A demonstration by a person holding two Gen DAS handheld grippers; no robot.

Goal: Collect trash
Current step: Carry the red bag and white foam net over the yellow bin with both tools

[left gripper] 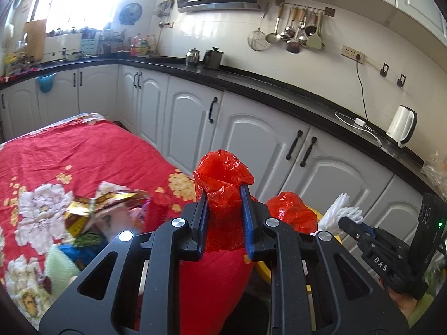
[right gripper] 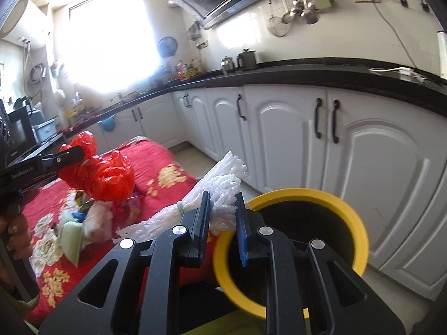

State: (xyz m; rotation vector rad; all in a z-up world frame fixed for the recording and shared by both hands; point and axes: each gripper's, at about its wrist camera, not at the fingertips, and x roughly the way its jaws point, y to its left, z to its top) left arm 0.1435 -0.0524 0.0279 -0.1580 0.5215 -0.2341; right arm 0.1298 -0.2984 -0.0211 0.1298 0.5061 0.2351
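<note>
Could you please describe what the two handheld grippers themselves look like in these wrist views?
Both are matte black plastic. The left gripper and right gripper each have two flat parallel fingers lined with ribbed blue pads, on angular arms with cut-outs and round silver pivot bolts. The right one's body bears white letters "DAS" and a green light; the left one's side reads "GenRobot.AI".

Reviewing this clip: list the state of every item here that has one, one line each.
left gripper: shut on red plastic bag, lifted off the table
right gripper: shut on white foam netting, held beside the bin
yellow-rimmed bin: open, upright
wrappers: lying on the red floral tablecloth
cabinet doors: closed
</note>
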